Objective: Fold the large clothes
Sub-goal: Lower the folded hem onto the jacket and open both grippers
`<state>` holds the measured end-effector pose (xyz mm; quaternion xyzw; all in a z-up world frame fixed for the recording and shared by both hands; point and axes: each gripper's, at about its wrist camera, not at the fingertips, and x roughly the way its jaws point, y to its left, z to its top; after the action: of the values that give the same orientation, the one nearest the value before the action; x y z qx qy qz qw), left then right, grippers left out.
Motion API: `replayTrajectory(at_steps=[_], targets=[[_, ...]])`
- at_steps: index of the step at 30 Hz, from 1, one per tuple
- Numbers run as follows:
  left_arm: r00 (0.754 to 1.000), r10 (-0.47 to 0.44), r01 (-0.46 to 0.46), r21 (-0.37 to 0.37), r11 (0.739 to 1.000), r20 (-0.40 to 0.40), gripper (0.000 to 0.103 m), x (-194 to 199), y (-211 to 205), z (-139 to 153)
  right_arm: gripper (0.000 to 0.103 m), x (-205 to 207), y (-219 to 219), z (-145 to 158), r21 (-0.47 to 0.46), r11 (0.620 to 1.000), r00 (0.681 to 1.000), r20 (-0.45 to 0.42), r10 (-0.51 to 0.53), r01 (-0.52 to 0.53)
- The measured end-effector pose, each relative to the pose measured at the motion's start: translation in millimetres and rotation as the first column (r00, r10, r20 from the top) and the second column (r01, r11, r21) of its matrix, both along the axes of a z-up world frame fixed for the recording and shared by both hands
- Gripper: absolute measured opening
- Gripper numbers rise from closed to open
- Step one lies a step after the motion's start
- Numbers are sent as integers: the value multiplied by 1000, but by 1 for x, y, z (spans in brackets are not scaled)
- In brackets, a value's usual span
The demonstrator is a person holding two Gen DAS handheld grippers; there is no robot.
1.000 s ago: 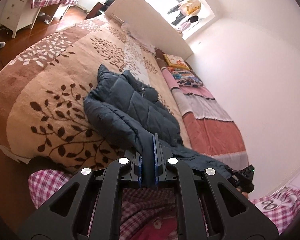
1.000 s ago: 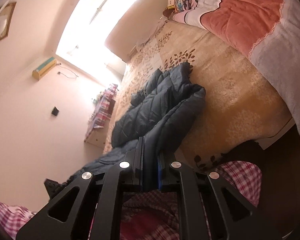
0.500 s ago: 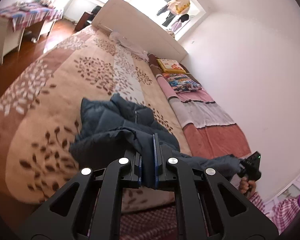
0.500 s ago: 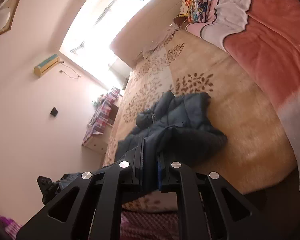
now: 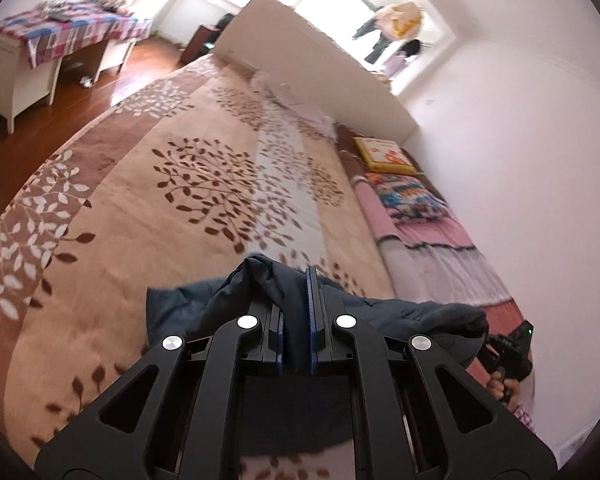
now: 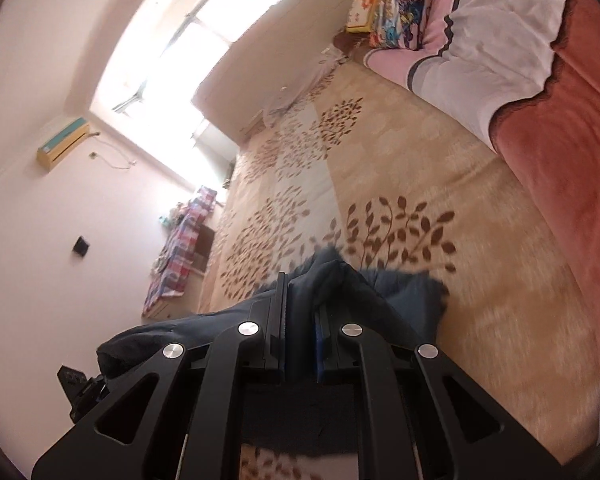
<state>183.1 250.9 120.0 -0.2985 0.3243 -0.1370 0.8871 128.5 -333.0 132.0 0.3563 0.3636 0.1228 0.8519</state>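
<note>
A dark blue puffer jacket (image 5: 416,312) hangs between my two grippers above the leaf-patterned bedspread (image 5: 148,208). My left gripper (image 5: 296,300) is shut on one edge of the jacket. My right gripper (image 6: 300,308) is shut on another edge of the jacket (image 6: 404,300). The right gripper also shows at the right edge of the left wrist view (image 5: 508,352), and the left gripper shows at the lower left of the right wrist view (image 6: 80,392). Most of the jacket is hidden under the gripper bodies.
A pink, white and red striped blanket (image 5: 436,256) and colourful pillows (image 5: 408,196) lie along the wall side of the bed. A white headboard (image 5: 316,68) stands at the far end. A white desk with a checked cloth (image 5: 40,52) stands on the wood floor.
Both grippers have lifted the jacket's near edge and carried it forward over the bed. The jacket, spread out a second ago, is now bunched beneath the grippers.
</note>
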Motion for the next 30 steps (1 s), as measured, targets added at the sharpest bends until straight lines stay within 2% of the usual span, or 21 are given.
replayTrajectory(at_steps=[4, 10, 17, 20, 22, 26, 27, 30], targets=[[997, 41, -39, 31, 999, -69, 8, 60, -3, -26, 11, 57, 6, -29, -16, 1000, 998, -60, -22, 21], [979, 103, -91, 73, 993, -177, 8, 138, -8, -86, 11, 126, 11, -90, -12, 998, 985, -161, -57, 56], [951, 153, -140, 69, 988, -268, 9, 188, -9, -146, 11, 173, 17, -150, -44, 996, 961, -262, -92, 83], [935, 176, -159, 79, 984, -309, 12, 195, -11, -165, 12, 184, 21, -170, -66, 994, 944, -313, -101, 84], [925, 183, -174, 58, 983, -332, 14, 196, -10, -175, 13, 185, 21, -181, -56, 995, 935, -341, -99, 85], [912, 185, -211, -30, 977, -365, 22, 192, -4, -181, 38, 182, 17, -185, 26, 996, 939, -337, -68, 82], [913, 183, -215, -50, 975, -364, 24, 190, -3, -179, 46, 182, 16, -182, 42, 996, 941, -333, -63, 82], [926, 173, -218, -100, 971, -335, 37, 184, -1, -163, 62, 177, 13, -166, 68, 994, 951, -303, -65, 89]])
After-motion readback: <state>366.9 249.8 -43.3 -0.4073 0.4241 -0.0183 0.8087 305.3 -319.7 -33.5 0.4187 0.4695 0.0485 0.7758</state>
